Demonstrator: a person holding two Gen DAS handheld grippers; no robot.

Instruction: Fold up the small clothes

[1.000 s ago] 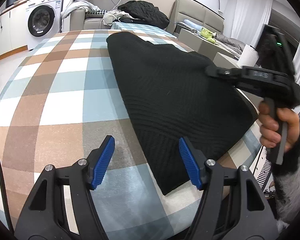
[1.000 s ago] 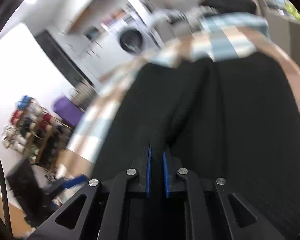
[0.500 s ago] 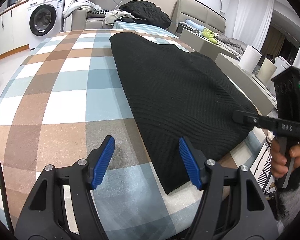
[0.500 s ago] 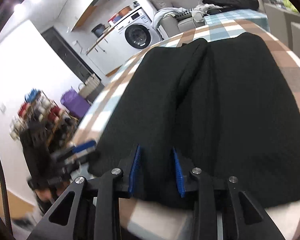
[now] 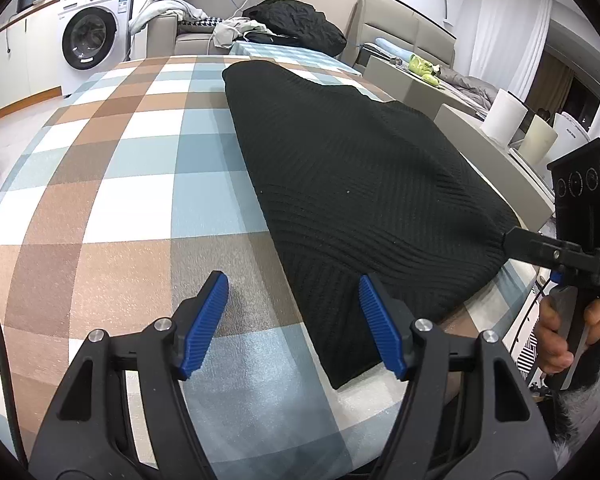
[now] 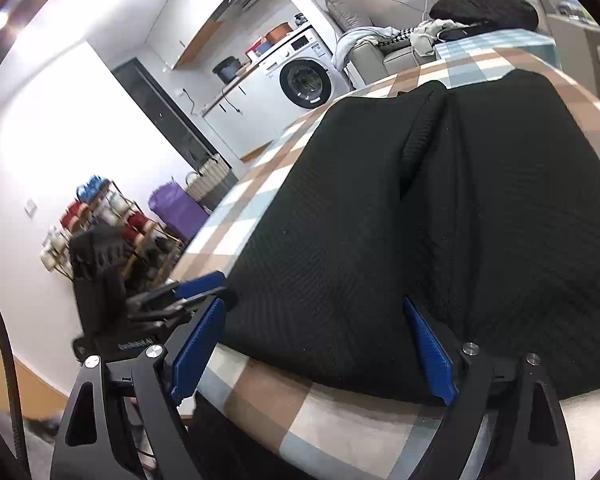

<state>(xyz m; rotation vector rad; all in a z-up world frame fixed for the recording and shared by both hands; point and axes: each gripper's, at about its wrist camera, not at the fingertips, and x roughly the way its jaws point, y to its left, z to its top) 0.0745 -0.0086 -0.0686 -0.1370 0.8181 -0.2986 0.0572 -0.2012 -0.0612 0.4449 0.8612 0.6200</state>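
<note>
A black knit garment (image 5: 360,184) lies folded lengthwise on the checked table (image 5: 140,160). In the right wrist view it (image 6: 440,220) shows a long crease down its middle. My left gripper (image 5: 292,320) is open at the garment's near left corner, its right pad (image 5: 380,324) over the cloth without pressing. My right gripper (image 6: 314,344) sits at the hem on the table's right side; its jaws are opening, with the hem between the pads but not clamped. The left wrist view shows one of its fingers (image 5: 516,242) at the cloth's edge, held by a hand (image 5: 560,340).
A washing machine (image 5: 90,36) and a sofa with a black clothes pile (image 5: 296,24) stand beyond the table's far end. Paper rolls (image 5: 504,120) sit on a counter at the right. A shelf rack (image 6: 100,220) and a purple bag (image 6: 176,208) are off the left side.
My right gripper has let go of the garment, opened wide and drawn back to the hem at the table's edge. The cloth now lies flat. My left gripper has not moved.
</note>
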